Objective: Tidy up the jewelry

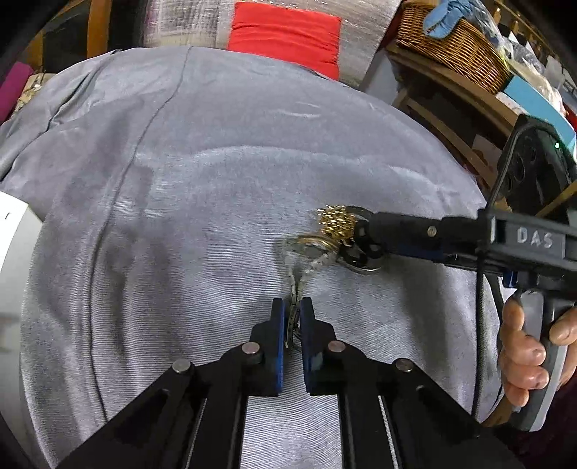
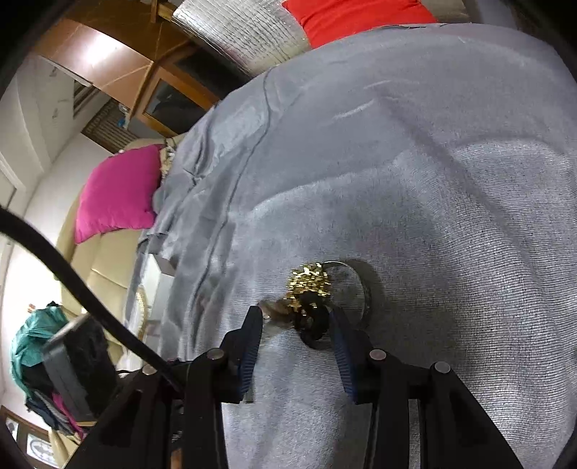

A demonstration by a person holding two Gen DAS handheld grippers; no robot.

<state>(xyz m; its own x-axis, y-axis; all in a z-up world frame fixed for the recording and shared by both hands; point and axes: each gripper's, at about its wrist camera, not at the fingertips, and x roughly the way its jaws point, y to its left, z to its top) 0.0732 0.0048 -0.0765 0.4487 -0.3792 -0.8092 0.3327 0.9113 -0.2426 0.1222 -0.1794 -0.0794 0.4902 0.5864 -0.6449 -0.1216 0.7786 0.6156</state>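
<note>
A small heap of jewelry lies on a grey cloth (image 1: 202, 173) a little right of centre in the left wrist view: a gold beaded piece (image 1: 335, 220) on top, a silver chain (image 1: 301, 268) trailing down from it, and a round silver dish (image 2: 348, 285) under or just behind the heap, seen more clearly in the right wrist view.

The chain runs straight down into the left gripper (image 1: 292, 310) at lower centre; its blue pads are drawn close together with the chain pinched between them.

The right gripper (image 2: 295, 314) reaches in from the right edge of the left wrist view, its tip touching the heap beside the gold piece. In its own view the fingers stand apart on either side of the gold piece and a dark piece (image 2: 312, 324) below it, without clamping either. The person's right hand (image 1: 523, 353) grips its handle at the lower right.

Beyond the cloth, a red cushion (image 1: 285, 32) sits at top centre, a wicker basket (image 1: 450, 47) at the upper right, and a pink cushion (image 2: 119, 194) at the left of the right wrist view.
</note>
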